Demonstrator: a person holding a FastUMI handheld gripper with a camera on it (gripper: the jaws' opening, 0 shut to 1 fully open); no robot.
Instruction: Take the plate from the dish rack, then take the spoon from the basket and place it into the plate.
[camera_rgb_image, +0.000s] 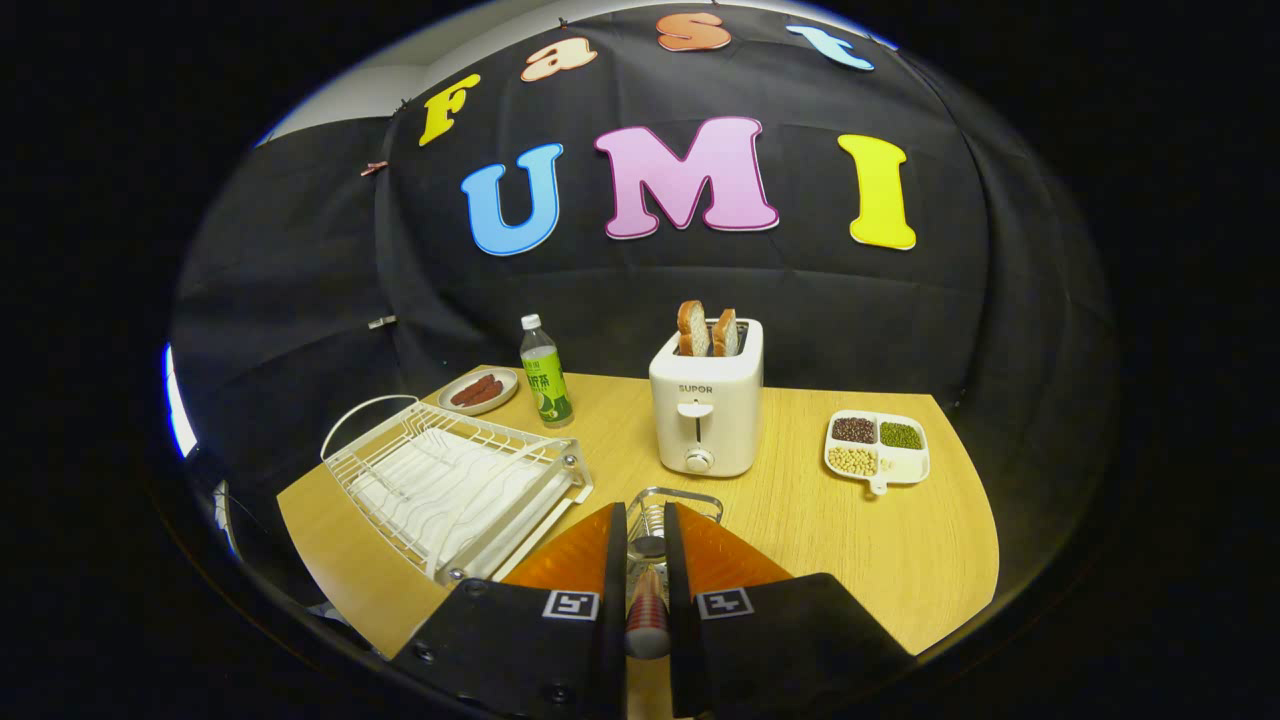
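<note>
My gripper (645, 512) hangs over the near middle of the wooden table (900, 540), its fingers drawn close together. A spoon (648, 610) with a red-and-white striped handle lies between them, and both fingers press on the handle. Its metal bowl points forward into a small wire basket (700, 497) that sits just beyond the fingertips. To the left of the fingers stands the white wire dish rack (450, 480) on its white drain tray, with its slots bare.
A white toaster (706, 410) holding two bread slices stands just behind the basket. A green-labelled bottle (546, 375) and a small dish of sausages (479, 391) sit at the back left. A divided white dish of beans (877, 446) is at the right.
</note>
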